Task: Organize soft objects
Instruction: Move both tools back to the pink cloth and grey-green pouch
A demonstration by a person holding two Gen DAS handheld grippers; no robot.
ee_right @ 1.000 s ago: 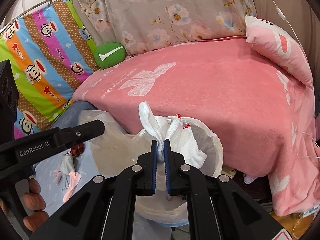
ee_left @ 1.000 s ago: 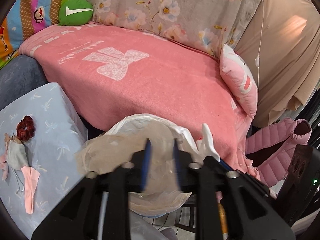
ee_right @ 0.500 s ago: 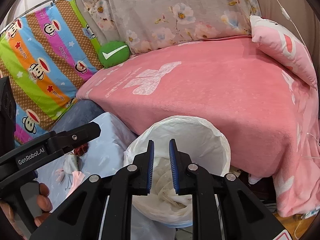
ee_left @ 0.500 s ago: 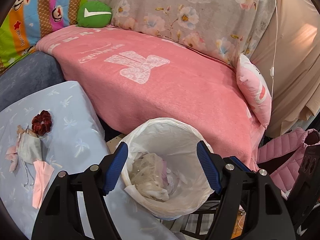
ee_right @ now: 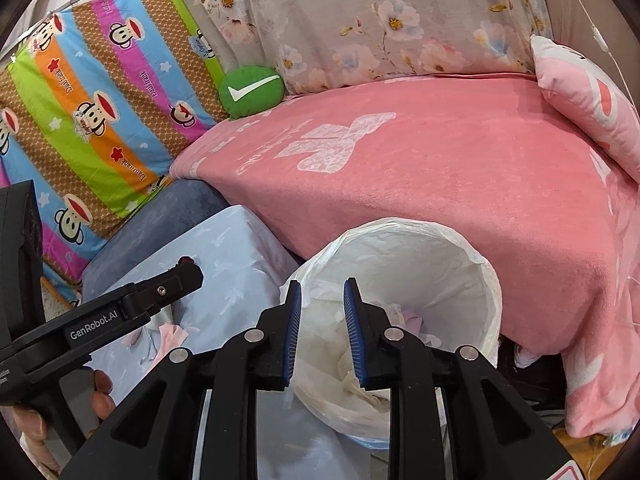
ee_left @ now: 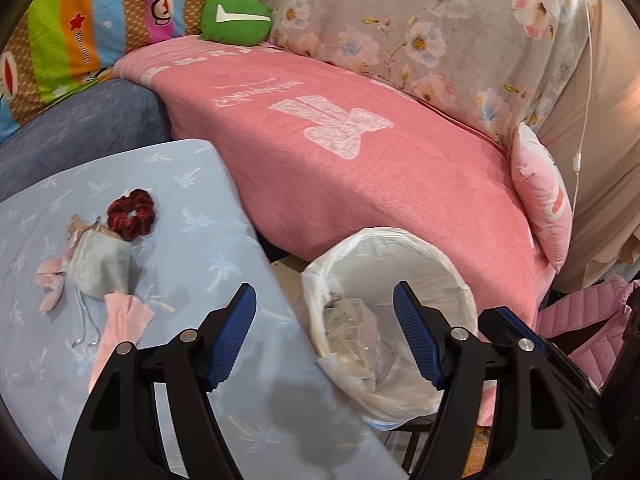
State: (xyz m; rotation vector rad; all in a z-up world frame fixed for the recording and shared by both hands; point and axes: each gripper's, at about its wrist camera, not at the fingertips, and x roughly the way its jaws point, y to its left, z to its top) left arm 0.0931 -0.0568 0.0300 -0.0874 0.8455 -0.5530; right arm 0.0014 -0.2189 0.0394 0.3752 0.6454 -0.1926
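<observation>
A white-lined waste bin (ee_left: pixel 436 256) (ee_right: pixel 480 272) stands against the pink-covered bed, with crumpled clear plastic and pale cloth (ee_left: pixel 352 332) (ee_right: pixel 360 364) inside. My left gripper (ee_left: pixel 324 332) is open and empty, spanning the bin's left rim and the light-blue table edge. On that table lie a dark red scrunchie (ee_left: pixel 132 214), a grey face mask (ee_left: pixel 100 268) and a pink cloth (ee_left: pixel 120 316). My right gripper (ee_right: pixel 320 332) hovers over the bin's left side, its jaws opening with nothing between them. The left gripper (ee_right: pixel 176 284) shows at the left of the right wrist view, held by a hand (ee_right: pixel 100 396).
A pink blanket (ee_left: pixel 360 184) covers the bed behind the bin. A green round cushion (ee_left: pixel 236 18), a pink pillow (ee_left: pixel 544 196) and a floral cover sit at the back. A pink padded jacket (ee_left: pixel 592 320) lies to the right of the bin.
Both grippers let go: the clear plastic and the white cloth dropped into the bin. The left gripper opened wide and swung left toward the table; the right jaws parted.
</observation>
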